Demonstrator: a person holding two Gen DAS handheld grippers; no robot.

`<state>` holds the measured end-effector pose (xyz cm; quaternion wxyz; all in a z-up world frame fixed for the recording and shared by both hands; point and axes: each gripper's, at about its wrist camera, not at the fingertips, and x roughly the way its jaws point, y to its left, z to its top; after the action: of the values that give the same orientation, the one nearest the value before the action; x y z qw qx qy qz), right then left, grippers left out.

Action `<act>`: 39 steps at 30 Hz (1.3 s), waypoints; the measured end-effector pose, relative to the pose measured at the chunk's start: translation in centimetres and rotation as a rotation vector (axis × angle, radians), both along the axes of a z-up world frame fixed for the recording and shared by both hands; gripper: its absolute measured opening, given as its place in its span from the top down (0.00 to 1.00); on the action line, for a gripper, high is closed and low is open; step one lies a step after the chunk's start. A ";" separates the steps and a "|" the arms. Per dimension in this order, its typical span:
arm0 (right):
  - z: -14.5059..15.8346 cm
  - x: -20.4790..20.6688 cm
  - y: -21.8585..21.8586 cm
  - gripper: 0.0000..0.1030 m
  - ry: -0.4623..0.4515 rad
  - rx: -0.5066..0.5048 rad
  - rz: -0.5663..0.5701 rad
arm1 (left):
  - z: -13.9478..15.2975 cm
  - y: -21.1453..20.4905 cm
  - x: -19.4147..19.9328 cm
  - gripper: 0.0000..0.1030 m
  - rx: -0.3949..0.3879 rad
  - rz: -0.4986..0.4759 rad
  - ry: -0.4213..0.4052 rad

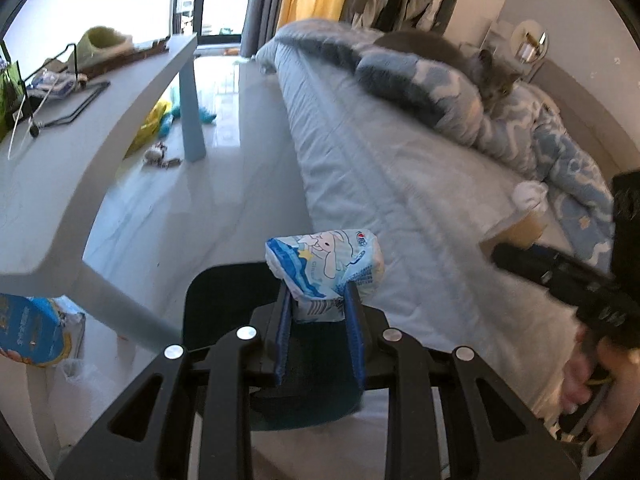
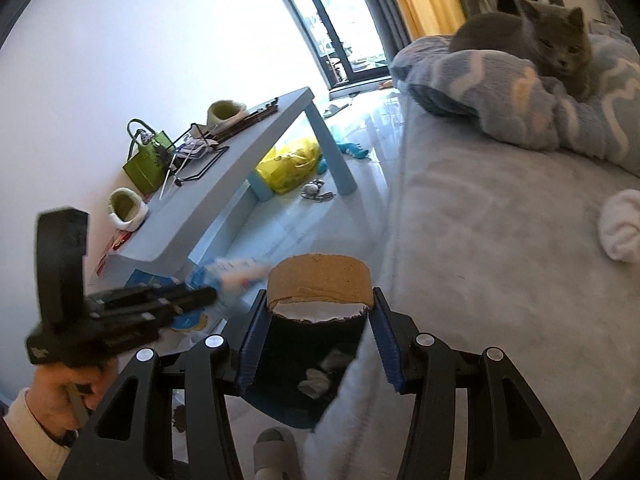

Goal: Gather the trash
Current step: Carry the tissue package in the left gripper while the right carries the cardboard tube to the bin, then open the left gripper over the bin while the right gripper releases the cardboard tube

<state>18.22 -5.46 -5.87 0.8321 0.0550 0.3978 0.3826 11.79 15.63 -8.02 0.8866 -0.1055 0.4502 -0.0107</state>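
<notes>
My left gripper is shut on a crumpled blue-and-white cartoon wrapper, held over a dark trash bin beside the bed. My right gripper is shut on a brown cardboard tape roll core, held above the same dark bin, which holds some white scraps. The right gripper also shows at the right of the left wrist view, with the cardboard core in front of it. The left gripper shows blurred at the left of the right wrist view with the wrapper.
A grey cat lies on a blue blanket on the bed. A low blue table with a green bag stands left. A yellow bag and toys lie on the floor. A white sock lies on the bed.
</notes>
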 end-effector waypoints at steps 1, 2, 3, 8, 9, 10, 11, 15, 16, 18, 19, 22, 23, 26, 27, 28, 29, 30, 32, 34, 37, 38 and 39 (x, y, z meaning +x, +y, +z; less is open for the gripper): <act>0.1 0.0 0.5 0.51 0.001 0.002 0.004 | -0.4 0.2 0.0 0.73 0.000 -0.003 0.012; 0.1 -0.1 0.9 0.51 0.002 0.004 0.007 | -1.1 0.5 0.0 0.72 0.002 -0.010 0.030; 0.1 -0.1 1.5 0.51 0.002 0.004 0.012 | -1.6 0.7 0.0 0.72 0.005 -0.013 0.041; -0.1 -0.3 4.5 0.51 0.007 -0.002 0.044 | -4.6 2.2 0.0 0.72 0.012 -0.016 0.133; -0.1 -0.4 5.2 0.51 0.008 -0.006 0.054 | -5.3 2.7 0.0 0.71 0.009 -0.011 0.159; -0.2 -0.5 5.8 0.51 0.009 -0.010 0.062 | -5.9 3.1 -0.1 0.71 0.004 -0.006 0.178; -0.3 -0.6 6.2 0.51 0.010 -0.013 0.069 | -6.6 3.7 -0.1 0.71 -0.007 0.001 0.203; -0.8 -0.9 8.4 0.51 0.017 -0.041 0.099 | -8.1 4.8 -0.2 0.71 -0.033 0.015 0.253; -1.0 -0.9 8.6 0.51 0.021 -0.047 0.102 | -8.3 4.9 -0.2 0.71 -0.036 0.013 0.259; -1.3 -0.8 9.6 0.51 0.027 -0.062 0.108 | -9.0 5.2 -0.3 0.71 -0.033 0.006 0.279; -1.4 -0.8 9.8 0.51 0.025 -0.073 0.111 | -9.4 5.4 -0.4 0.71 -0.032 0.005 0.292; -1.9 -0.7 10.7 0.51 0.025 -0.101 0.126 | -10.2 5.8 -0.2 0.69 -0.043 0.004 0.321; -2.1 -0.7 11.0 0.51 0.029 -0.110 0.132 | -10.3 6.1 -0.1 0.69 -0.046 0.008 0.331; -2.5 -0.5 11.9 0.51 0.037 -0.122 0.145 | -10.8 6.6 0.3 0.68 -0.052 0.011 0.350; -2.5 -0.4 12.3 0.51 0.037 -0.127 0.152 | -11.1 6.8 0.5 0.67 -0.051 0.013 0.360; -2.5 -0.3 12.5 0.51 0.037 -0.129 0.157 | -11.2 6.9 0.6 0.66 -0.056 0.012 0.369; -2.6 -0.2 12.7 0.51 0.036 -0.132 0.162 | -11.4 6.9 0.8 0.62 -0.063 0.009 0.379; -2.7 -0.1 13.2 0.51 0.037 -0.137 0.170 | -11.7 6.8 0.9 0.51 -0.077 0.000 0.397; -3.0 0.2 13.6 0.51 0.041 -0.147 0.176 | -11.7 6.8 1.2 0.44 -0.078 -0.014 0.404; -3.6 0.6 14.2 0.51 0.048 -0.164 0.185 | -11.4 6.8 1.4 0.42 -0.065 -0.021 0.397; -4.2 1.0 14.6 0.51 0.052 -0.192 0.189 | -10.9 7.3 1.8 0.37 -0.071 -0.012 0.381; -4.4 1.2 14.6 0.51 0.054 -0.200 0.189 | -10.8 7.4 1.9 0.35 -0.071 -0.006 0.376; -4.7 1.3 14.6 0.51 0.055 -0.214 0.186 | -10.4 7.7 1.9 0.34 -0.068 0.006 0.369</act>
<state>19.55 9.13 -10.60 0.7827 -0.0608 0.4625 0.4120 13.74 23.32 -18.47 0.7851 -0.1368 0.6040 -0.0036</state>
